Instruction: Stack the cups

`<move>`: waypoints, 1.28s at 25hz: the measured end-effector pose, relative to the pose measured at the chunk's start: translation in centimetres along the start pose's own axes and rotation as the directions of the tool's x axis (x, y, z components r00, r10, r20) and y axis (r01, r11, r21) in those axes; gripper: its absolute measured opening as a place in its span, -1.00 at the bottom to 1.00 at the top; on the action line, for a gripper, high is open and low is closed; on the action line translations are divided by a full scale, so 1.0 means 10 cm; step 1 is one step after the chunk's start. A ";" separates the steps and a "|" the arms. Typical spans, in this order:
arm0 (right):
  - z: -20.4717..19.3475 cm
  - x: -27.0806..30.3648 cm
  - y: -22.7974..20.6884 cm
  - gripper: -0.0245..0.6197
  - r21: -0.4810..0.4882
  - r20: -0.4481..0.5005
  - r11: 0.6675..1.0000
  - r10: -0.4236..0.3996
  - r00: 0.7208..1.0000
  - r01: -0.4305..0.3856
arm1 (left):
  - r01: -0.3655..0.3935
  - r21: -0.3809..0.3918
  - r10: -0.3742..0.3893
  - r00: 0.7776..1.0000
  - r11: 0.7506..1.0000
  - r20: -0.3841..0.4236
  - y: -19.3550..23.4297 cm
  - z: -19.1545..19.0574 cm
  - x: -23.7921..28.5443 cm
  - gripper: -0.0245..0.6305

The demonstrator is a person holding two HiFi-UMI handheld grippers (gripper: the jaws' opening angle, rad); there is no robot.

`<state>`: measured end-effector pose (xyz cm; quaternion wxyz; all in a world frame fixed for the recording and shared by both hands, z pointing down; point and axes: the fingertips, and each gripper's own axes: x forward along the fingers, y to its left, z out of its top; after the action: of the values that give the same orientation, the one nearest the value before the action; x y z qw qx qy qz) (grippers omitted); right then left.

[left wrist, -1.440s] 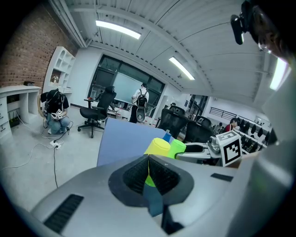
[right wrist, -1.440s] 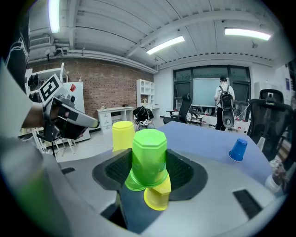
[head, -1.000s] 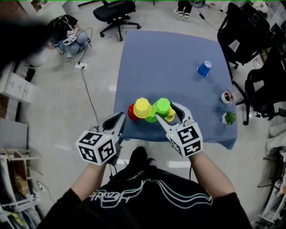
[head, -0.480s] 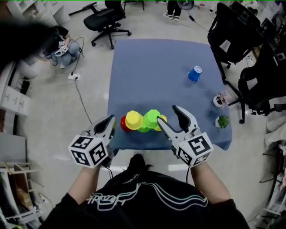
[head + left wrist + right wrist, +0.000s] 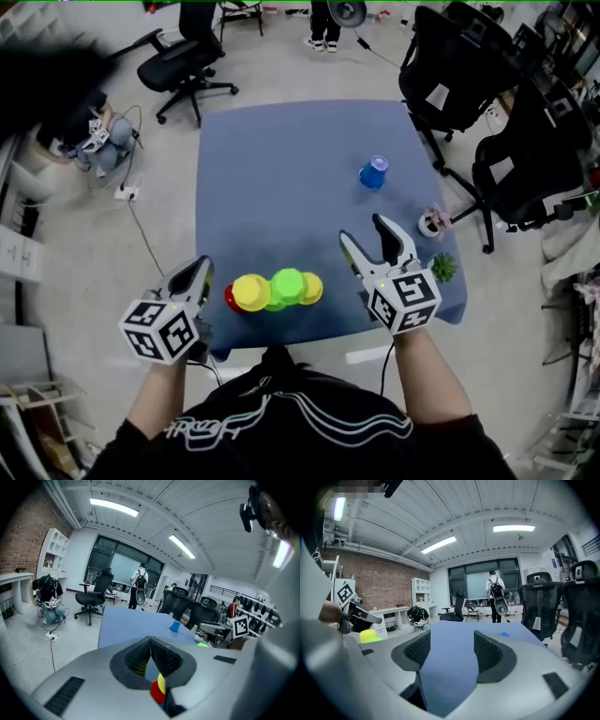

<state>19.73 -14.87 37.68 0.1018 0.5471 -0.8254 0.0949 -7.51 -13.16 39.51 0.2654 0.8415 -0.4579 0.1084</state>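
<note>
A tight cluster of cups stands near the table's front edge: a red cup [image 5: 228, 299], a yellow cup [image 5: 251, 292], a green cup [image 5: 288, 285] and a second yellow cup [image 5: 312, 289]. A single blue cup [image 5: 374, 172] stands far back on the right, also in the left gripper view as the blue cup [image 5: 175, 626]. My right gripper [image 5: 365, 234] hovers to the right of the cluster, open and empty, with only blue cloth between its jaws [image 5: 451, 644]. My left gripper [image 5: 192, 279] hangs off the table's front left corner, shut on nothing [image 5: 150, 641].
The blue-clothed table [image 5: 281, 169] carries a small potted plant [image 5: 443, 268] and a white pot [image 5: 432, 223] at its right edge. Black office chairs [image 5: 450, 75] crowd the right side, another chair [image 5: 183, 58] stands back left. A person [image 5: 94, 141] sits on the floor at the left.
My right gripper has left the green and yellow cups, opened wider and drawn off to the right. The left gripper has pulled back left. The cluster stays put.
</note>
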 end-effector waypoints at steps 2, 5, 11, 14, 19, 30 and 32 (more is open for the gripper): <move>-0.04 0.10 -0.19 -0.02 -0.021 -0.016 0.999 -0.042 0.999 0.042 | 0.000 0.004 0.000 1.000 1.000 -0.010 0.04 0.03 0.11 -0.85; -0.14 0.25 -0.46 -0.02 -0.038 -0.044 0.994 -0.105 0.994 0.103 | 0.004 0.005 -0.004 1.000 1.000 -0.022 0.10 0.06 0.26 -0.85; -0.33 0.59 -0.87 -0.02 -0.042 -0.094 0.979 -0.202 0.975 0.199 | 0.007 -0.002 -0.007 0.998 1.000 -0.062 0.28 0.03 0.49 -0.85; -0.44 0.77 -1.09 -0.02 -0.042 -0.118 0.970 -0.242 0.963 0.239 | 0.007 -0.006 -0.007 0.997 1.000 -0.078 0.33 0.00 0.58 -0.85; -0.58 1.05 -1.46 -0.02 -0.038 -0.161 0.952 -0.306 0.938 0.304 | 0.010 -0.009 -0.011 0.994 1.000 -0.106 0.43 -0.04 0.72 -0.85; -0.89 1.39 -1.92 -0.02 -0.001 -0.243 0.921 -0.378 0.893 0.390 | 0.016 -0.025 -0.020 0.989 1.000 -0.145 0.51 -0.14 0.90 -0.85; -0.88 1.44 -1.96 -0.02 0.003 -0.239 0.919 -0.382 0.893 0.394 | 0.018 -0.027 -0.022 0.989 0.999 -0.148 0.52 -0.15 0.92 -0.85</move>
<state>32.88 -32.77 50.95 0.2009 0.6883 -0.6791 0.1573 -6.62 -21.20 46.54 0.3104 0.8322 -0.4299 0.1622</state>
